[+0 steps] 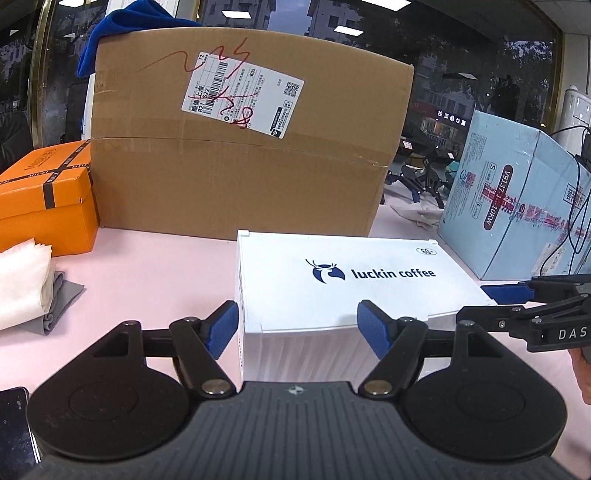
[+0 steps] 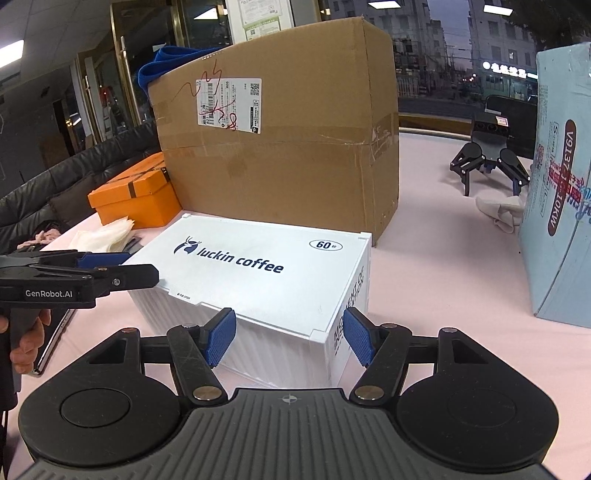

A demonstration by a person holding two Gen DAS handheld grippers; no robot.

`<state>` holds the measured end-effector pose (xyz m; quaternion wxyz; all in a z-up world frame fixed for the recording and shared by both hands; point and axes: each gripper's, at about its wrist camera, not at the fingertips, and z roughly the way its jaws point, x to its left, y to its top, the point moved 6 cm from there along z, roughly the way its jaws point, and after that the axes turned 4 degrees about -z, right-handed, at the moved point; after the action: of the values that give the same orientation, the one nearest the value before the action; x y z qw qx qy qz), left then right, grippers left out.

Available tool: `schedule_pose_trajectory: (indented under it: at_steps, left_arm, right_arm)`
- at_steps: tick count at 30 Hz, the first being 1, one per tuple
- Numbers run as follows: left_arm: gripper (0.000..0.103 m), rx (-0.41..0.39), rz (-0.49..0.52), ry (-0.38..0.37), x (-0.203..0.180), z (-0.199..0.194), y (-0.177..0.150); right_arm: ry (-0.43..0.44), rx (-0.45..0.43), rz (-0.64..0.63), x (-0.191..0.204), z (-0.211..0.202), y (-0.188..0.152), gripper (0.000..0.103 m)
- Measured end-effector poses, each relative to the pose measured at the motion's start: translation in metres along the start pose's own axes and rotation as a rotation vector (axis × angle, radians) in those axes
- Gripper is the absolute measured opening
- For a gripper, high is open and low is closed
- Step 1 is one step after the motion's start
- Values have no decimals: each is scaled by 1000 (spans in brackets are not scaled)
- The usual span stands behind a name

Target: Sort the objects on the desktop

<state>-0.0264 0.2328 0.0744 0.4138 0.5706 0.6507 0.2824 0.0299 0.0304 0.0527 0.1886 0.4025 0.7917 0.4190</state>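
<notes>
A white "luckin coffee" box (image 1: 343, 280) (image 2: 251, 266) lies flat on the pink table (image 1: 155, 266). My left gripper (image 1: 298, 328) is open, and its blue pads straddle the box's near left corner at lid height. My right gripper (image 2: 289, 339) is also open, with its pads on either side of the box's near right corner. In the left wrist view, the right gripper (image 1: 491, 304) reaches in from the right edge beside the box. The left gripper (image 2: 125, 266) shows in the right wrist view at the box's left side, held by a hand (image 2: 26, 347).
A large cardboard box (image 1: 240, 158) with a blue cloth (image 1: 122, 33) on top stands right behind the white box. An orange box (image 1: 44, 199) and folded cloths (image 1: 26, 284) are left, a light-blue carton (image 1: 517, 206) right. A phone (image 1: 14, 432) lies near left. A spare gripper (image 2: 491, 162) and crumpled tissue (image 2: 498, 212) sit at the back.
</notes>
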Motion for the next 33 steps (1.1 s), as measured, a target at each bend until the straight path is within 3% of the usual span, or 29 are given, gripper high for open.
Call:
schedule_pose_trajectory:
  at_steps: [4, 15, 33]
  left_arm:
    - [74, -16, 1, -2, -3, -6, -2]
    - [103, -49, 23, -30, -17, -23, -11]
    - [103, 18, 62, -41, -40, -17, -51]
  right_arm:
    - [-5, -7, 17, -2, -2, -3, 69]
    - [-2, -43, 53, 7, -19, -18, 85]
    - [-108, -23, 117, 4, -21, -54, 89]
